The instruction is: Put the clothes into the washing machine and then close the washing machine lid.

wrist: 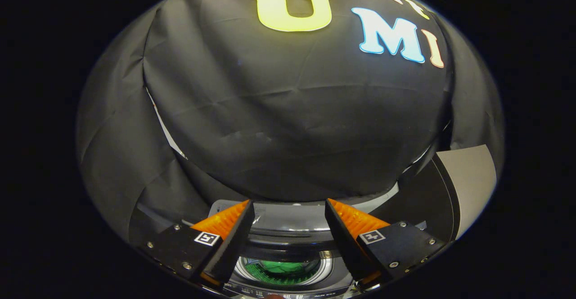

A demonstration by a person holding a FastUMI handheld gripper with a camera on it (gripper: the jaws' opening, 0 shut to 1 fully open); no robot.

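The gripper [289, 227] hangs above a top-loading washing machine [288, 220] with its jaws spread wide apart and nothing between them. Each of the 2 fingers [225, 220] carries a ribbed pad on its inner face and a small square marker tag on its outer block.

Directly below the gap between the jaws lies the round mouth of the washing machine drum [283, 269], ringed by a shiny metal rim. Inside the drum sits a green garment [282, 269], crumpled low in the tub; only part of it can be seen through the opening, and its kind cannot be told. The clothes are thus in the machine, well apart from both fingers.

Just ahead of the fingertips runs the pale rear panel of the washer's top, with a dark band between it and the drum mouth. To the right of the right finger, the washing machine lid [450, 191] stands raised and tilted, its dark glass face turned toward the jaws and a light grey frame along its outer edge. The lid is still open.

Beyond the machine hangs the black cloth wall [288, 123] of the booth, creased in several folds.
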